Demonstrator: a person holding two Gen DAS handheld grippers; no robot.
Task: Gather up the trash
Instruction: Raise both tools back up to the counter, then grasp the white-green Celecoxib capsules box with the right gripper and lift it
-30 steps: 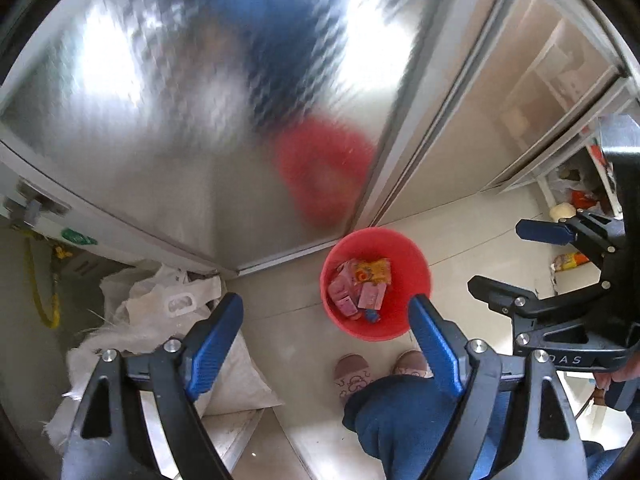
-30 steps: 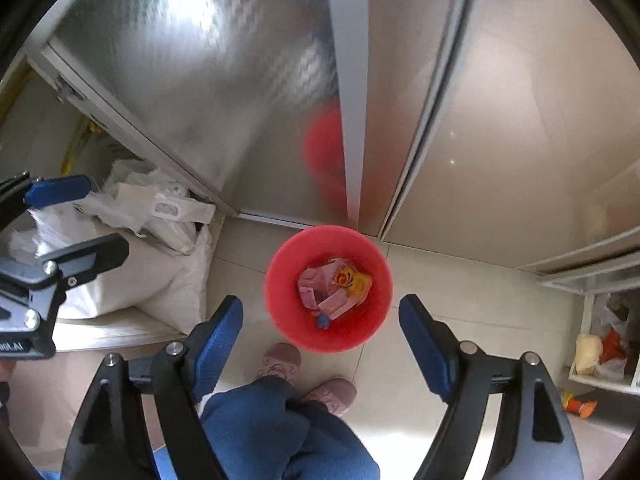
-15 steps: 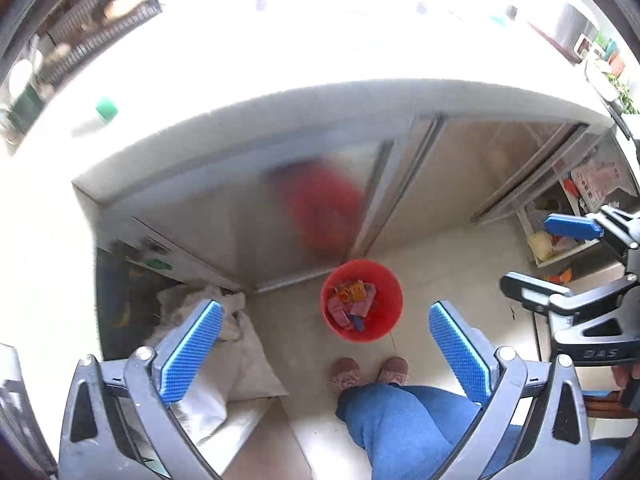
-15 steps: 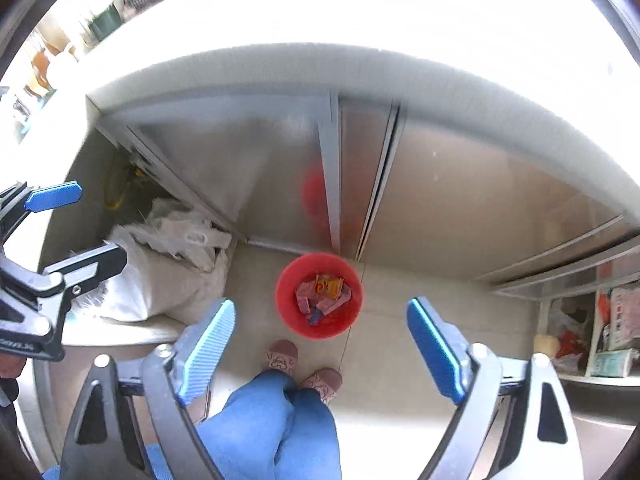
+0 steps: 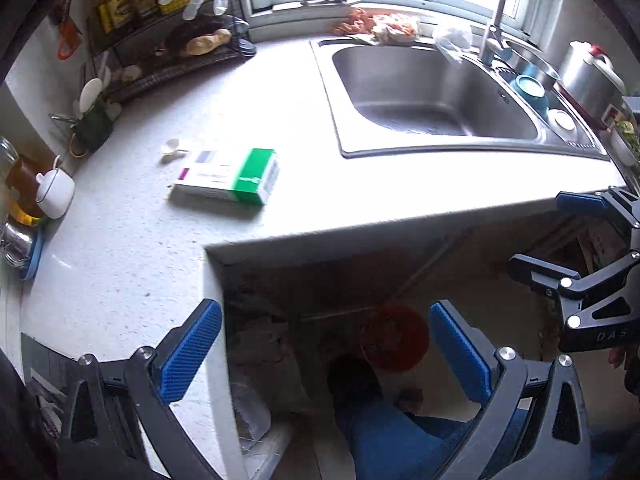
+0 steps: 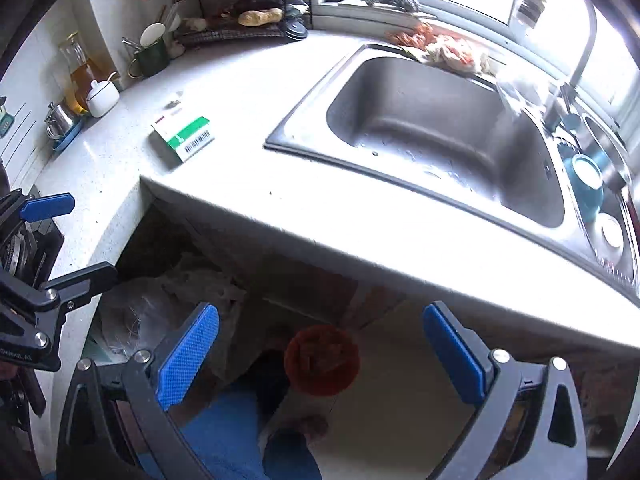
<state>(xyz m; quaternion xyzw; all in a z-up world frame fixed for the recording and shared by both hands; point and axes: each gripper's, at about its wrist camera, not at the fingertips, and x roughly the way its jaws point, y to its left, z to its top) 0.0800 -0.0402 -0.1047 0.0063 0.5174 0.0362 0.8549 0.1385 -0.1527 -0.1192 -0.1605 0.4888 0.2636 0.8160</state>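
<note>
A speckled, pale stone-look surface point(image 5: 120, 264) lies glossy under window light beside a brushed steel sink point(image 5: 424, 92) and matching tap point(image 6: 576, 60). A printed cardboard box point(image 5: 226, 176) sits matt on it, near a glazed white pot point(image 5: 54, 194) and black wire rack point(image 5: 168, 60). The tongs' point(image 5: 326, 354) blue pads point(image 5: 188, 356) look rubbery and knurled, on black matt plastic arms; below, a red plastic bucket point(image 6: 322, 364)

Red bin point(image 5: 395, 338) contents dark, blurred

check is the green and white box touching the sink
Apart. The right wrist view shows bare countertop between the box and the sink rim.
</note>
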